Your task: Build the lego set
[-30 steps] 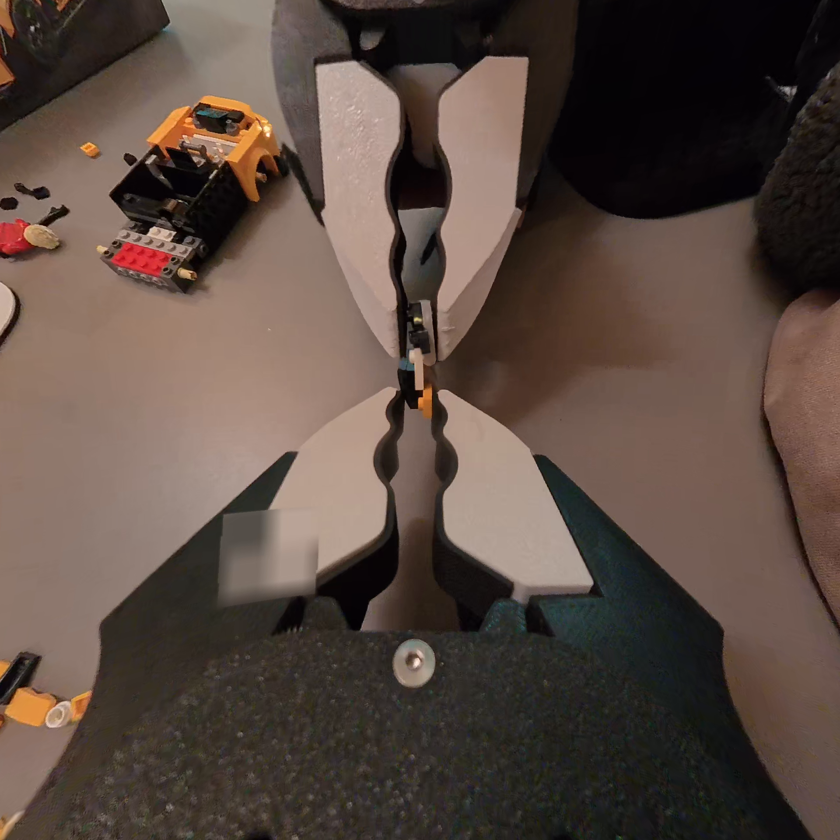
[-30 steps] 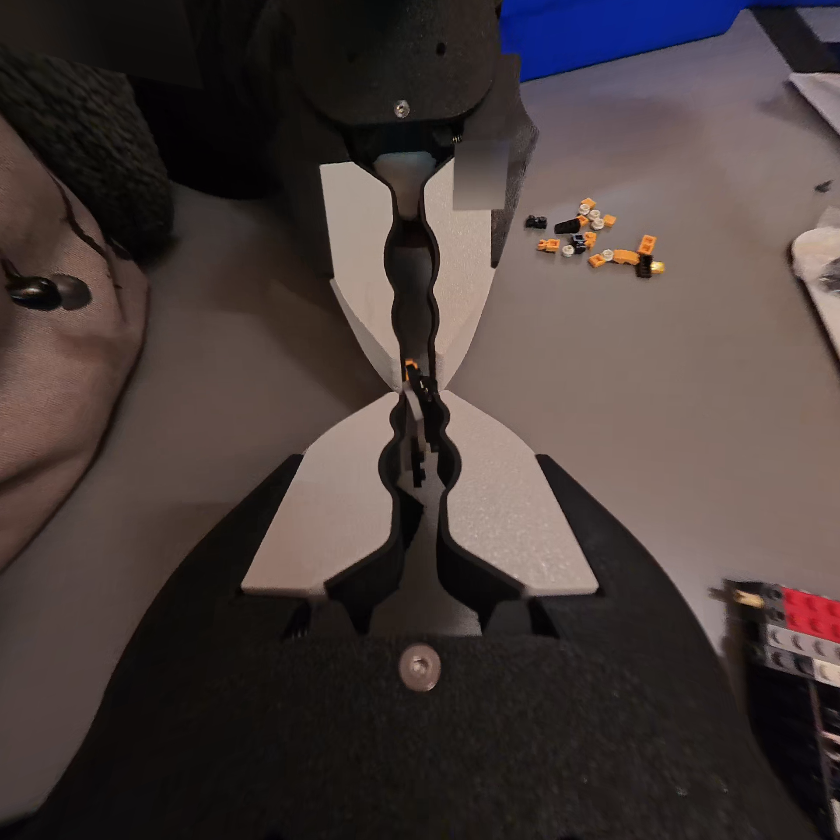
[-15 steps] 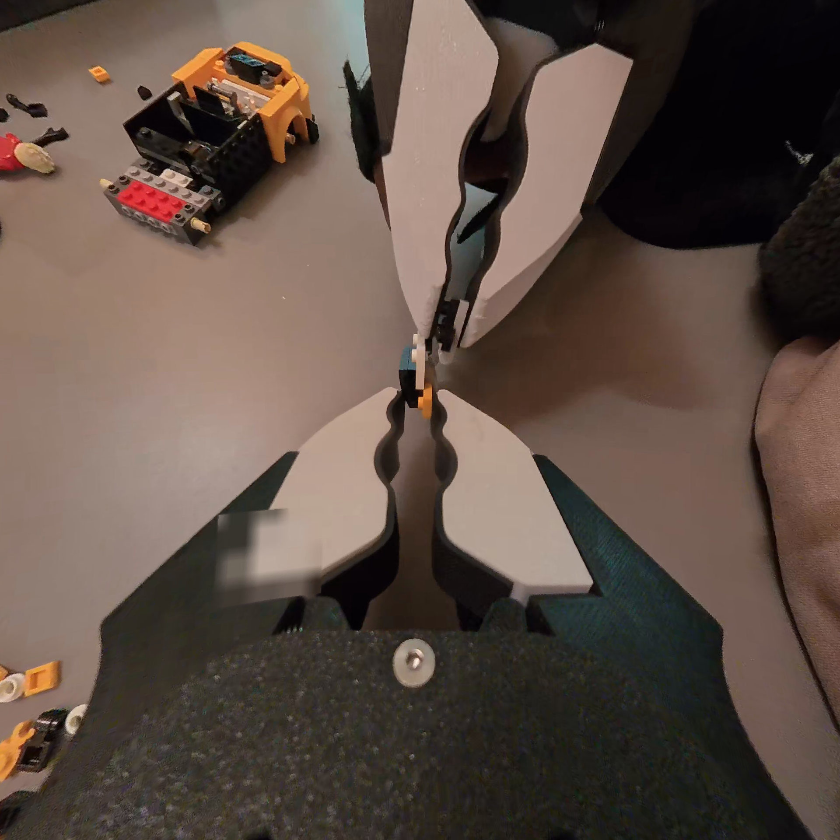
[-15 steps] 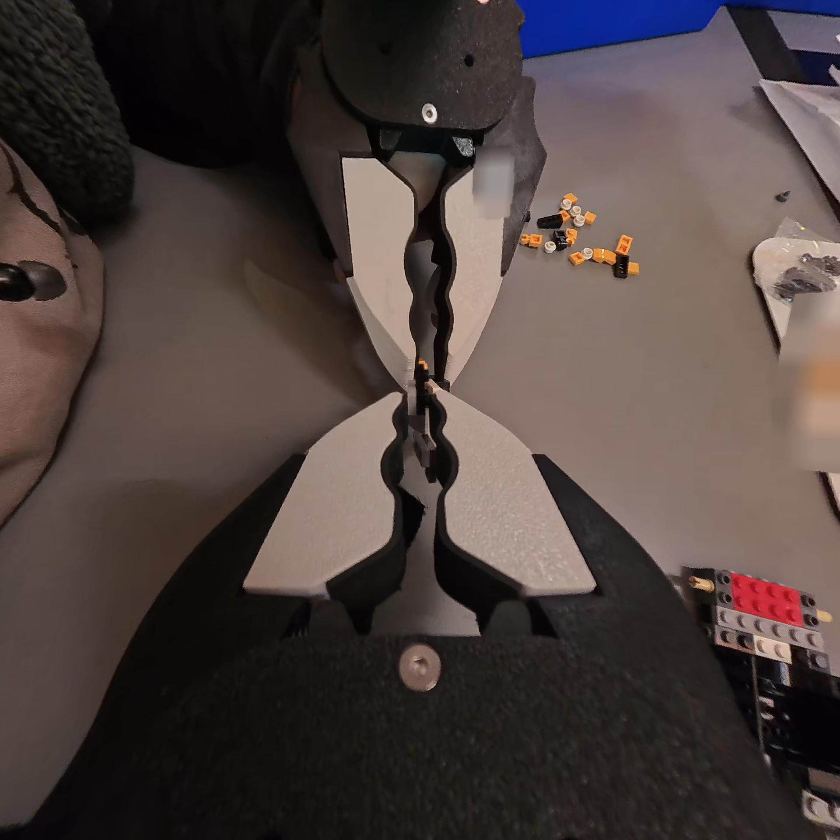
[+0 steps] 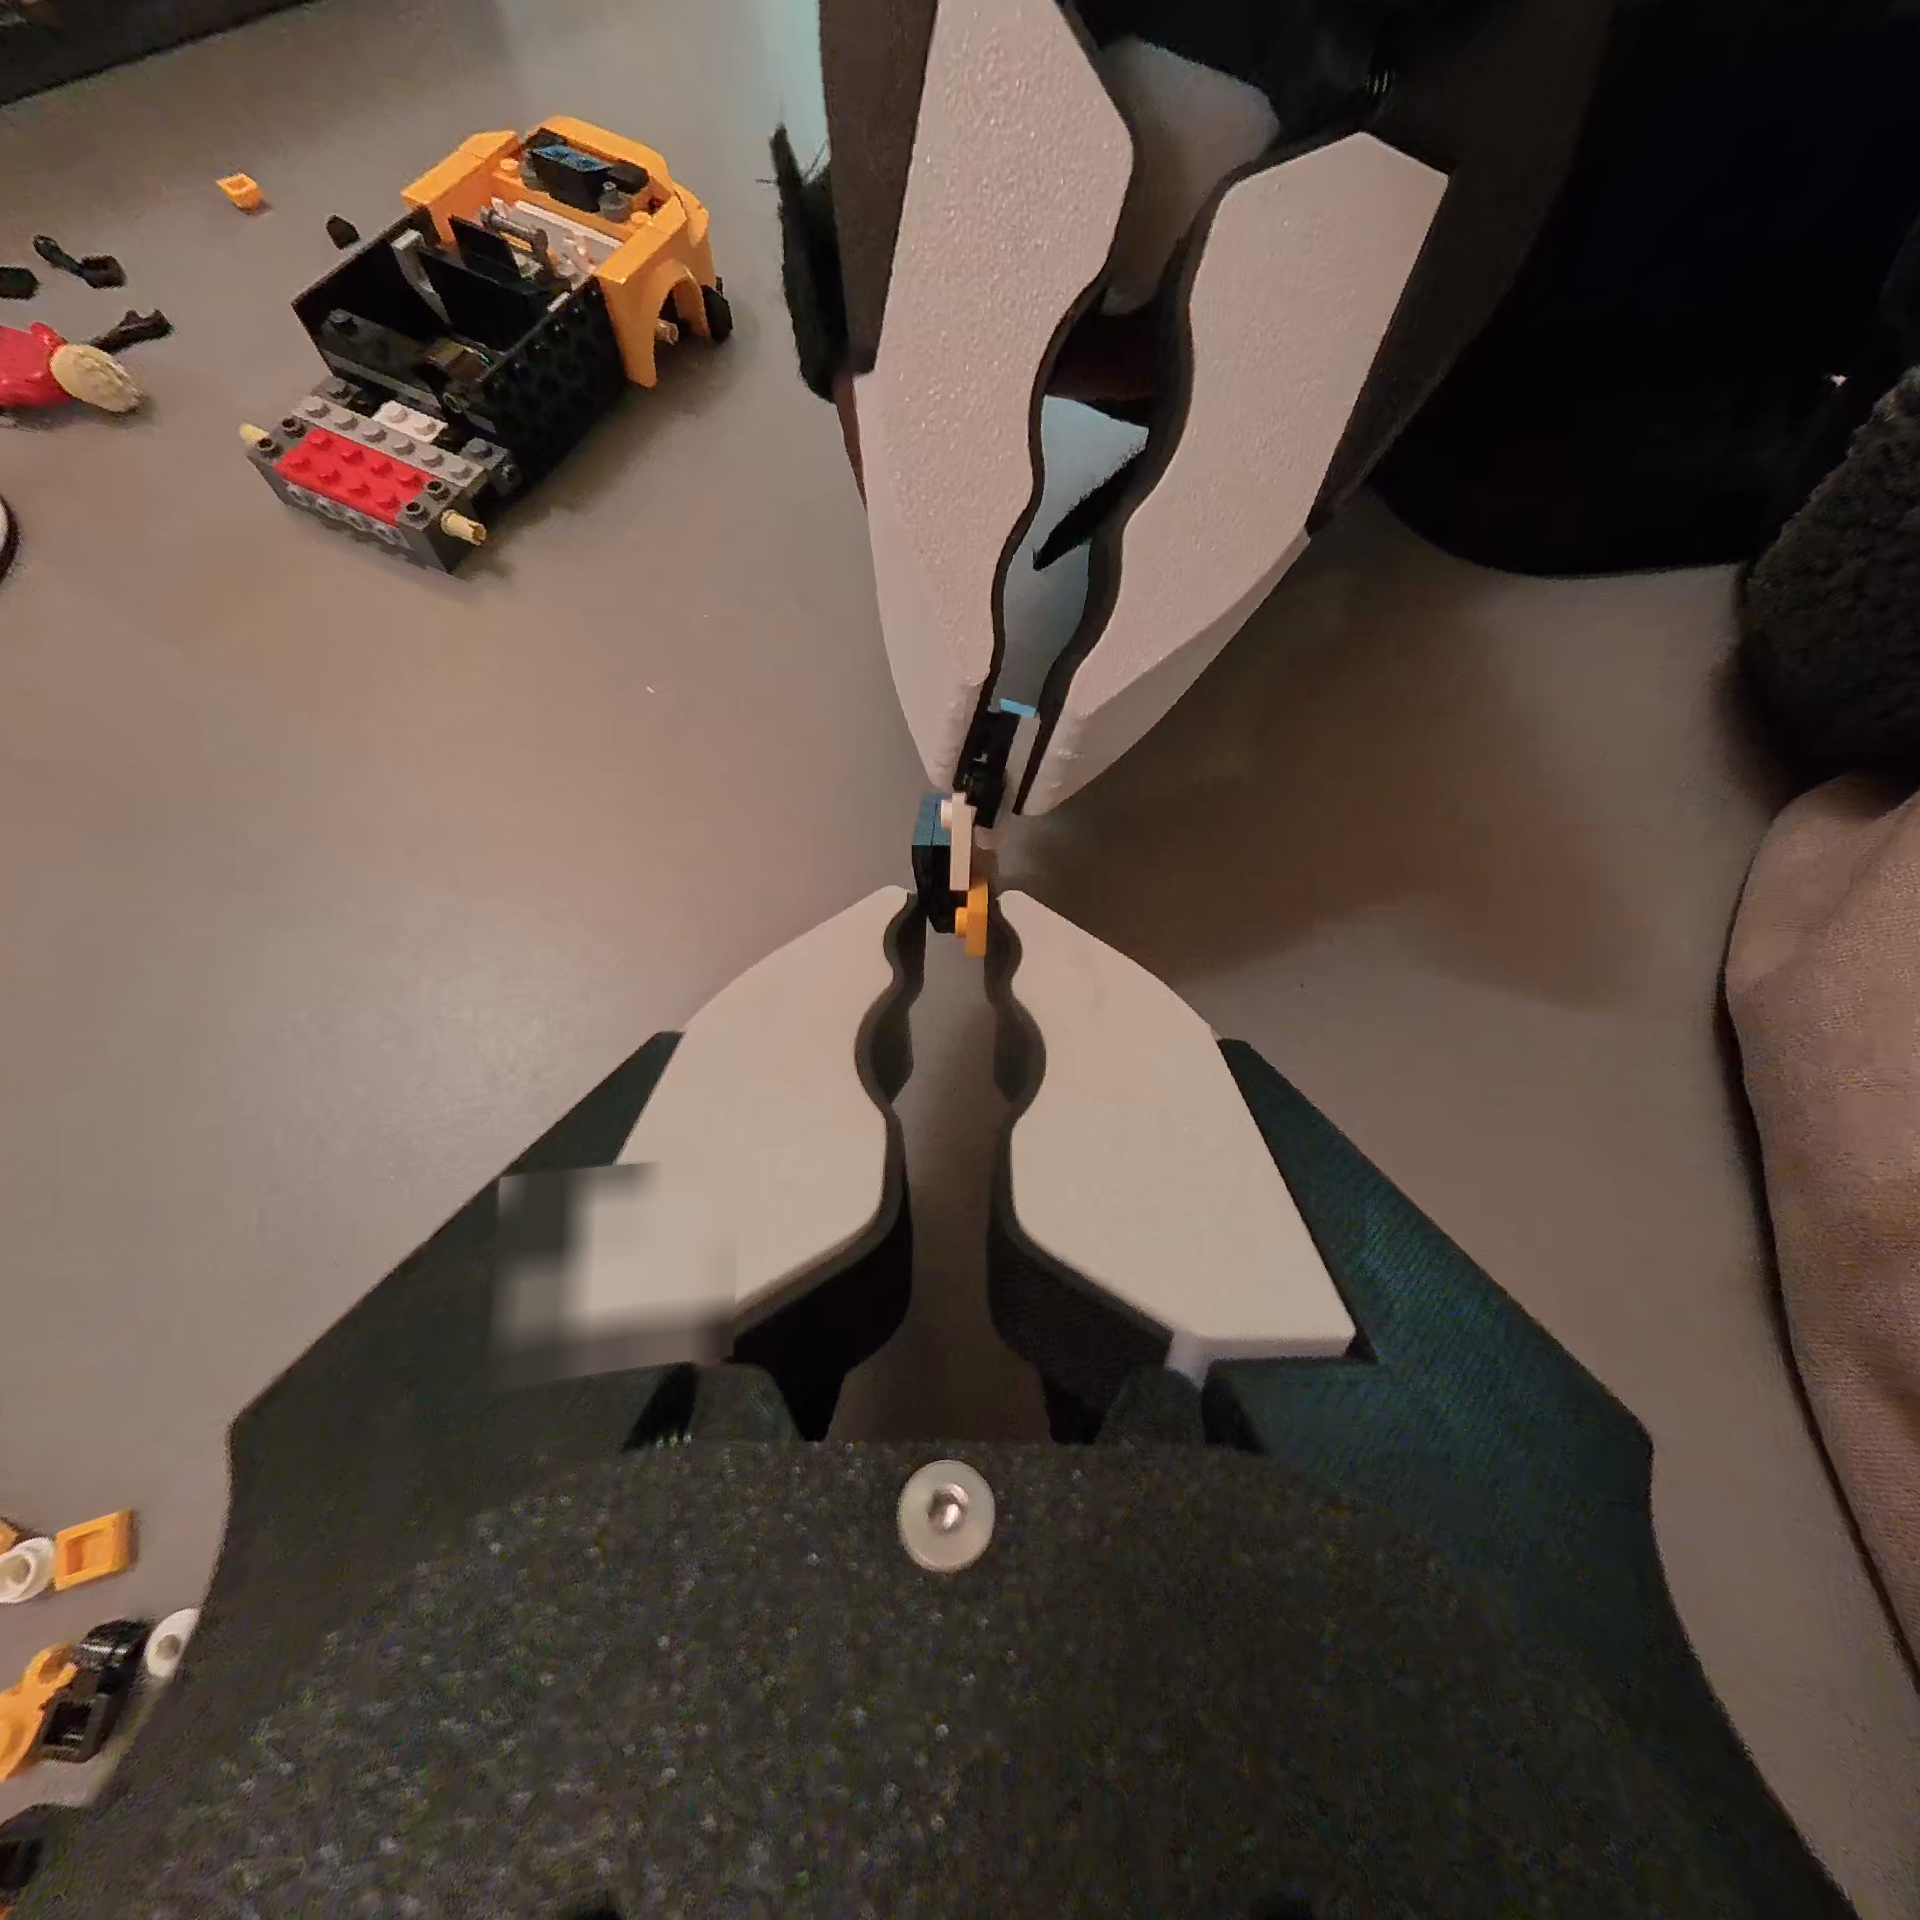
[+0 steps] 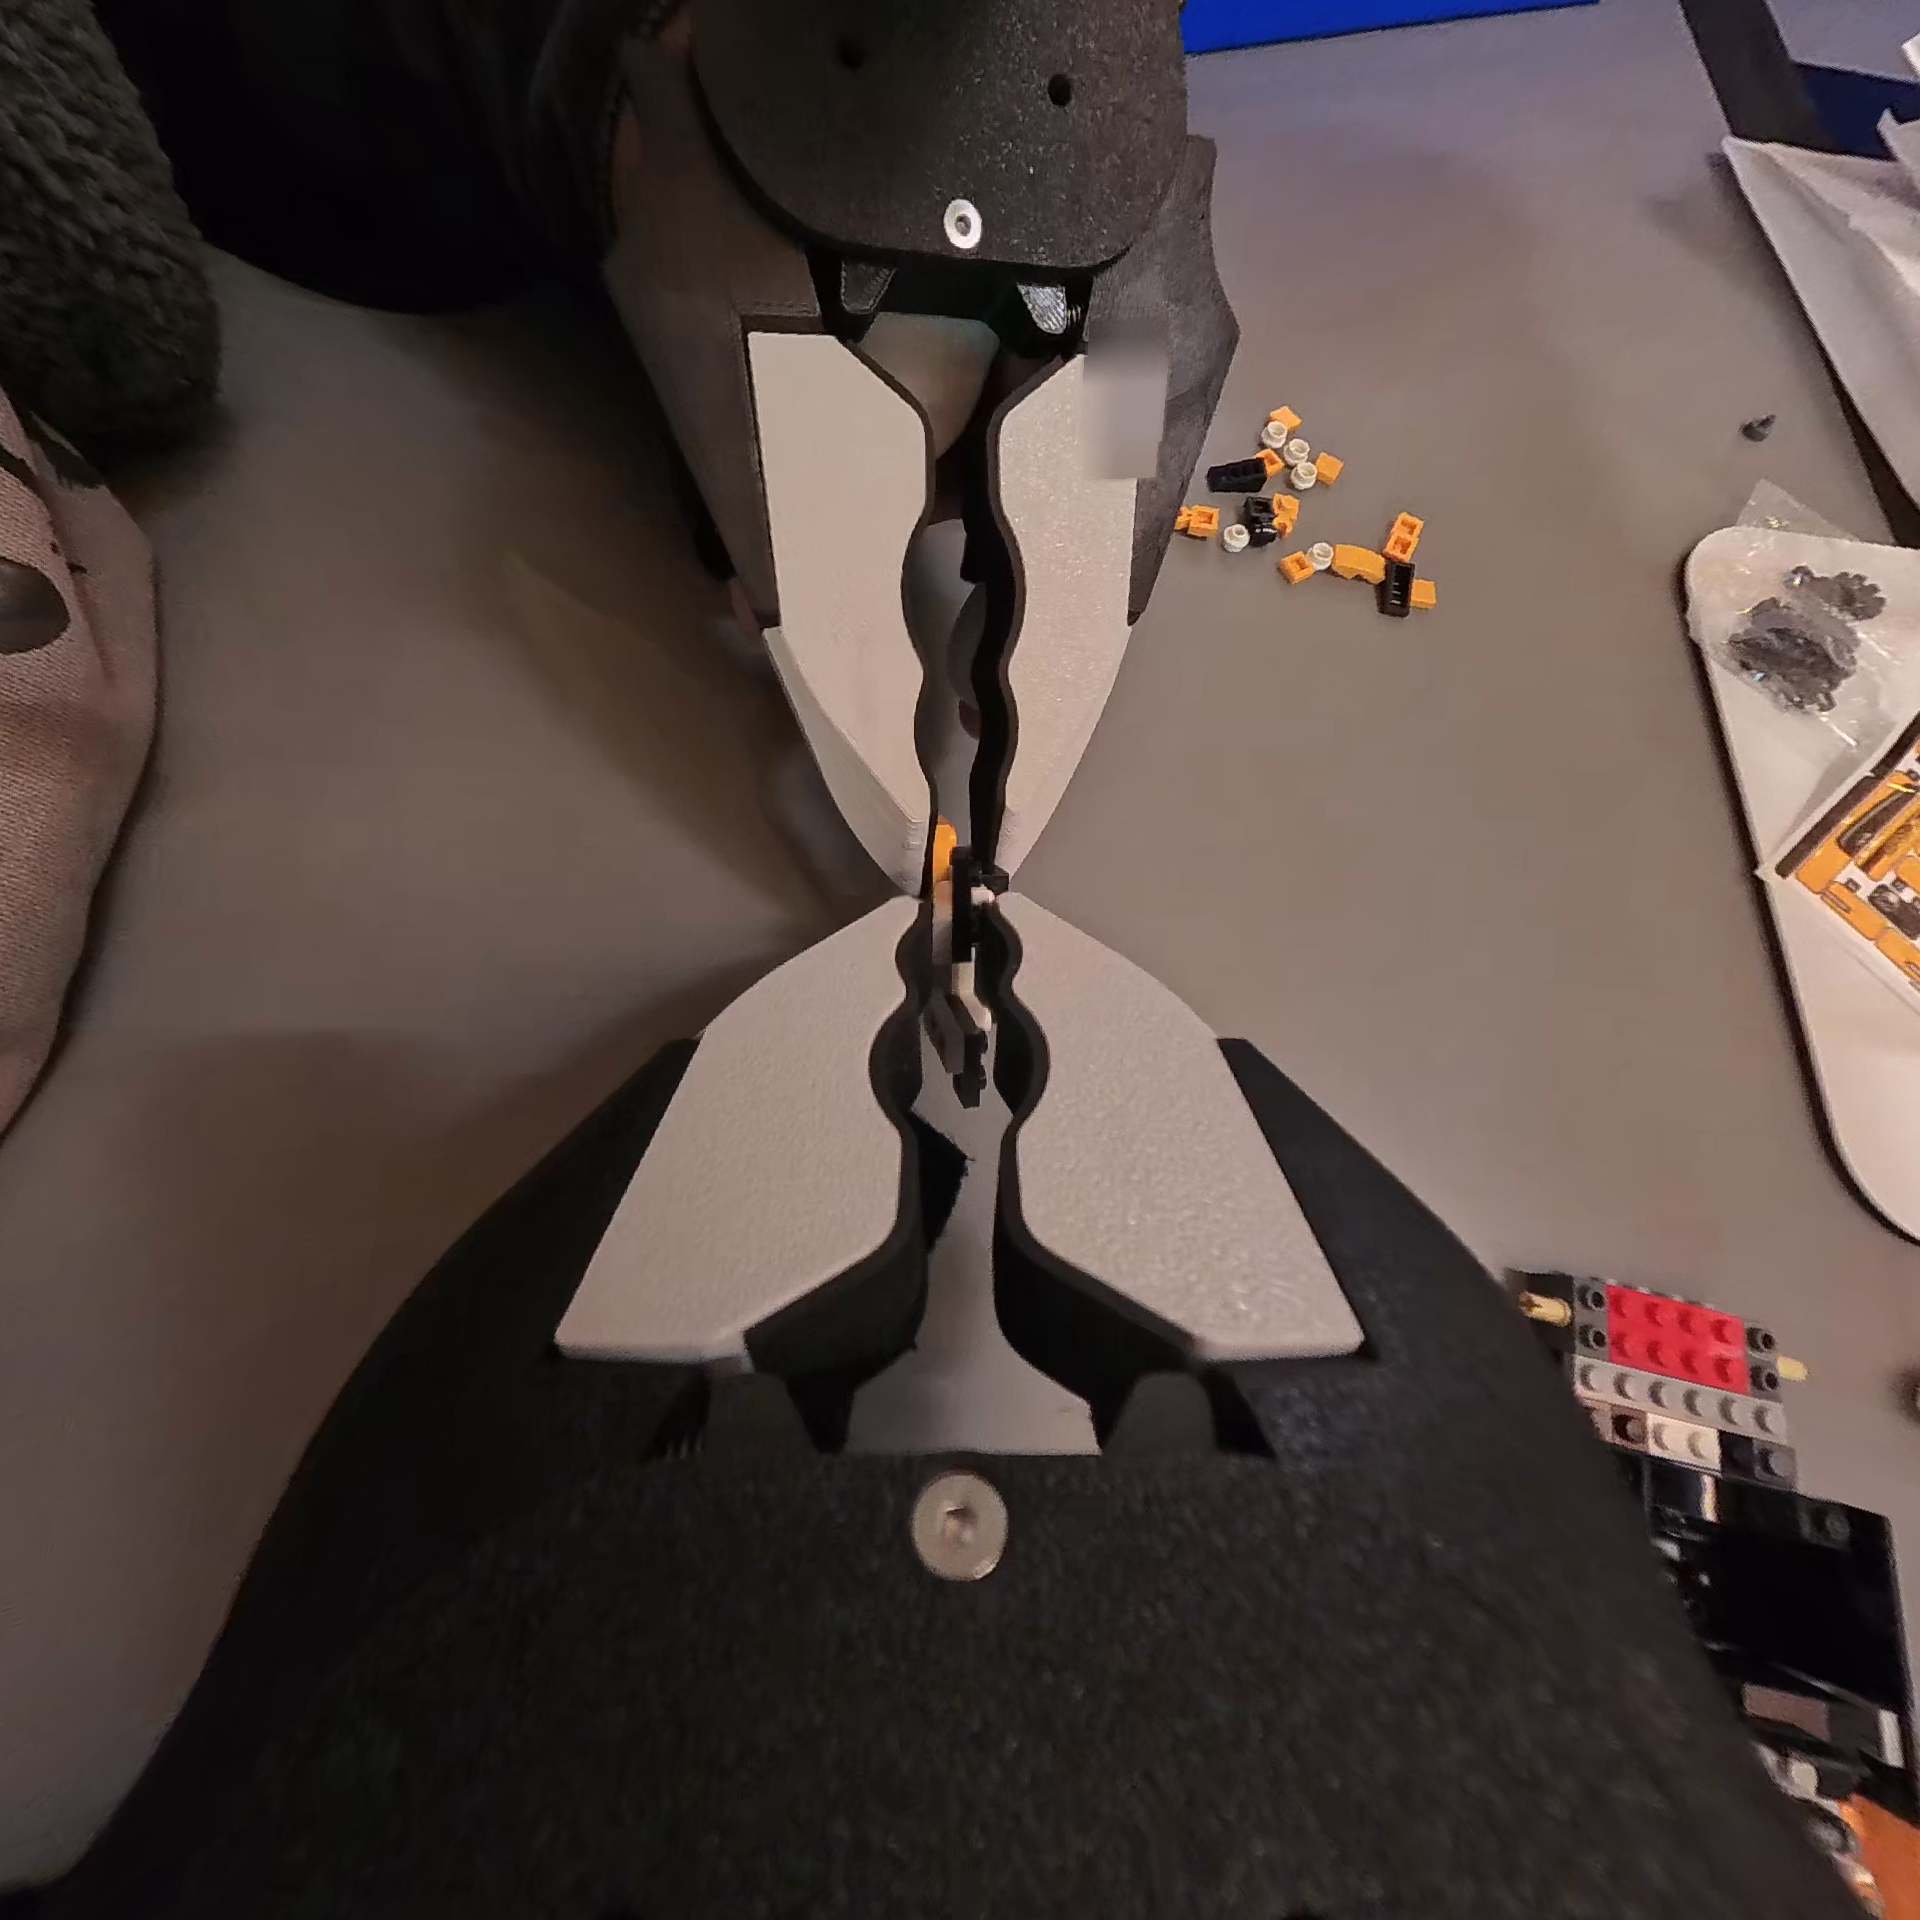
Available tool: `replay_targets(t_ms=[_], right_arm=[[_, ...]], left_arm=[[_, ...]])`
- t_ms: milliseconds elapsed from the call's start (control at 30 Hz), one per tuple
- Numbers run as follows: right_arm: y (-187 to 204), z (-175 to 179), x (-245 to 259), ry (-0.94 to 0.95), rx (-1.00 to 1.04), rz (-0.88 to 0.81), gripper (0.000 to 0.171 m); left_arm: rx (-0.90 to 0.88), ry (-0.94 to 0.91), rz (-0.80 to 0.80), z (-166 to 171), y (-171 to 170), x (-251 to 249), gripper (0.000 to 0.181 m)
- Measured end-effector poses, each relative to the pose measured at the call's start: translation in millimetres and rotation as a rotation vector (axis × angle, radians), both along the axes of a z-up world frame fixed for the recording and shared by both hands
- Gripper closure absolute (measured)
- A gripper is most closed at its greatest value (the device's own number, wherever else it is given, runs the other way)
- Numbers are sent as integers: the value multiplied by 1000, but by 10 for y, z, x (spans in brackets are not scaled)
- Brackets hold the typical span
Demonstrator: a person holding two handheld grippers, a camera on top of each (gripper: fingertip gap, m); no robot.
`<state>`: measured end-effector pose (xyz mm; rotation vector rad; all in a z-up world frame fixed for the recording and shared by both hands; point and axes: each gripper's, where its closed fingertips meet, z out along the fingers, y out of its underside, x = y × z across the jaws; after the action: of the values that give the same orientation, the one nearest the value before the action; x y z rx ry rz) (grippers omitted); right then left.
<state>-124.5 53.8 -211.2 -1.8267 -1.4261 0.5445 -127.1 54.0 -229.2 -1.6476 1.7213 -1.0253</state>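
Note:
My left gripper is shut on a small black, white and orange lego sub-assembly held above the table. My right gripper comes in from above, tip to tip with it, shut on a small black and grey lego piece. The two held pieces touch between the tips. In the right wrist view my right gripper holds the grey and black piece, and the left gripper faces it with an orange bit showing. The partly built orange and black lego car stands on the table at far left.
The car's red and grey end sits by my right gripper. Loose orange, white and black pieces lie behind, and more lie at the lower left. A white tray with a bag and a booklet is at right. Fabric borders the table. Only a small space, under 4 cm, lies between the two pairs of fingers.
Both grippers stay shut and tip to tip. In the left wrist view the right gripper has tilted from straight opposite to leaning in from the upper right, and the car has shifted right.

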Motion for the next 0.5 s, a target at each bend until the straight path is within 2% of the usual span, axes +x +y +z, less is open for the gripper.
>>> replay_targets(t_ms=[500], right_arm=[[0, 29, -35, 13, 5, 4, 163]], left_arm=[[-120, -23, 33, 3, 28, 6, 171]])
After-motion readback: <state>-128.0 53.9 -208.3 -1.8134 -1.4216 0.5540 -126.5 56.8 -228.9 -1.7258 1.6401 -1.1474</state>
